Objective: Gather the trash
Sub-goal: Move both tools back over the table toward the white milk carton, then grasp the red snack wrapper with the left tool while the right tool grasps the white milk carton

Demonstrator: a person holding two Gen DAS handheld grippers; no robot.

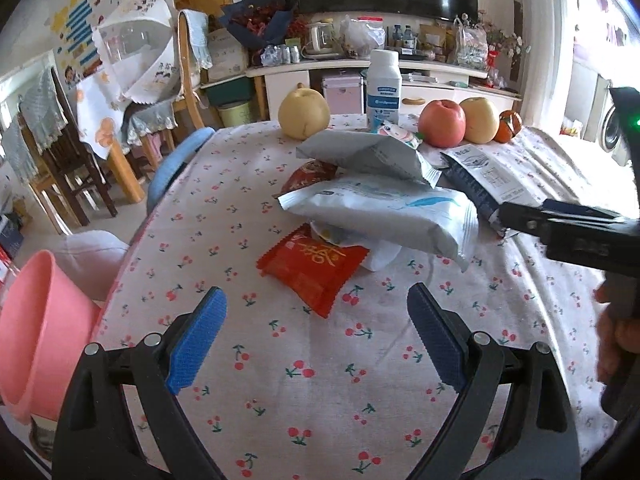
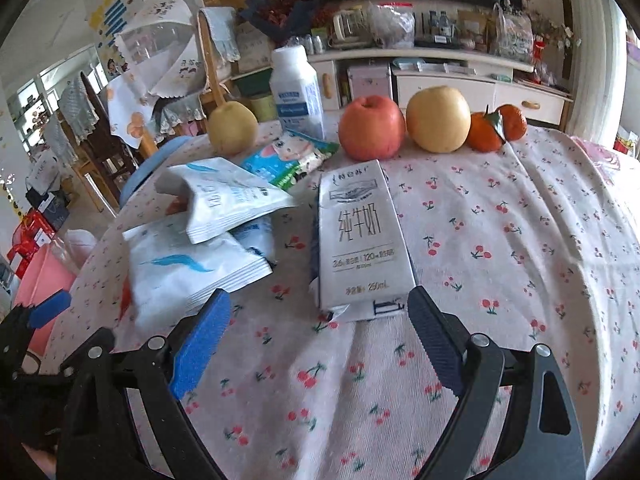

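Both claws hang spread and empty — the left claw (image 1: 316, 334) faces the red wrapper (image 1: 314, 266) at twelve o'clock, the right claw (image 2: 320, 332) lines up on the milk carton (image 2: 358, 240) lying flat on the desk (image 2: 500, 240) — presumably readying separate pickups for the pink bin (image 1: 36, 328).

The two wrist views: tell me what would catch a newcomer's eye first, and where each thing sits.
A heap of white snack bags fills the middle of the cherry-print tablecloth, with a red packet at its near edge. A flattened milk carton lies just ahead of the open right gripper. Along the far edge stand a red apple, pears, oranges and a white bottle; a pink bin waits at the left.
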